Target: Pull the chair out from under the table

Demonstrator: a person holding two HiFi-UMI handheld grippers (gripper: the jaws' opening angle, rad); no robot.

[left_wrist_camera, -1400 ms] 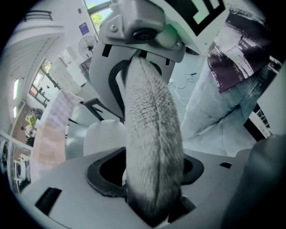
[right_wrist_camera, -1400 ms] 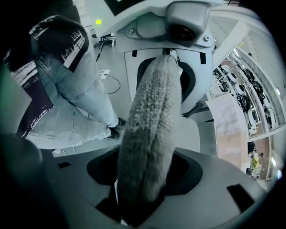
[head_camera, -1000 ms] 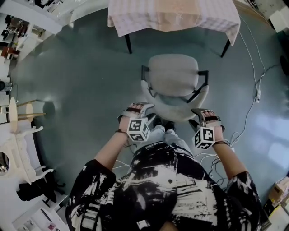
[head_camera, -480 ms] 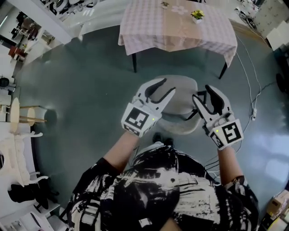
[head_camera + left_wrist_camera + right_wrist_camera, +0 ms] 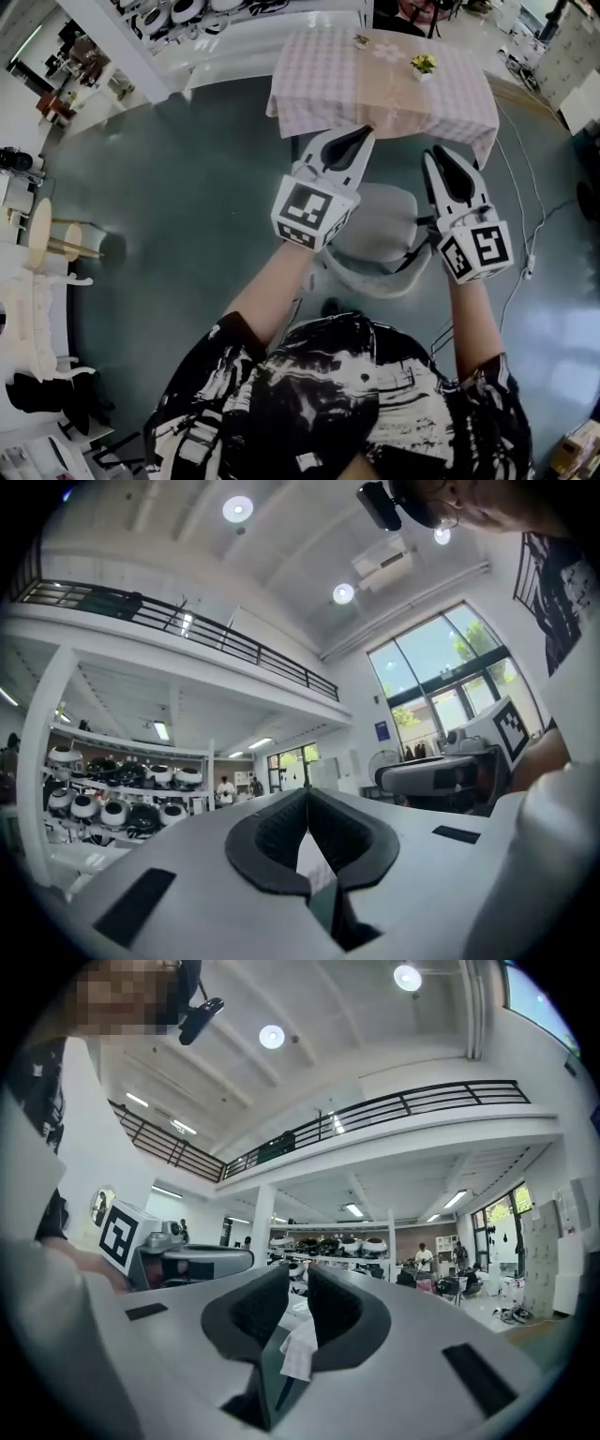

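The grey chair [image 5: 382,225] stands out on the floor, its seat just short of the table [image 5: 375,80] with the pink checked cloth. Both grippers are raised well above the chair and point roughly level, touching nothing. My left gripper [image 5: 361,132] is shut and empty; in the left gripper view its dark pads meet at the tips [image 5: 307,794]. My right gripper [image 5: 439,154] is closing with nothing between its jaws. The right gripper view still shows a thin slit between its pads [image 5: 298,1274]. Neither gripper view shows the chair.
A small flower pot [image 5: 424,64] sits on the table. A white cable [image 5: 525,267] runs over the floor to the right of the chair. Pale wooden furniture [image 5: 42,248] stands at the left. The gripper views show a hall with shelves [image 5: 328,1246] and a balcony railing [image 5: 187,630].
Both grippers have left the chair's back and risen, swinging from pointing down to about level. Their jaws have narrowed. More of the table now shows.
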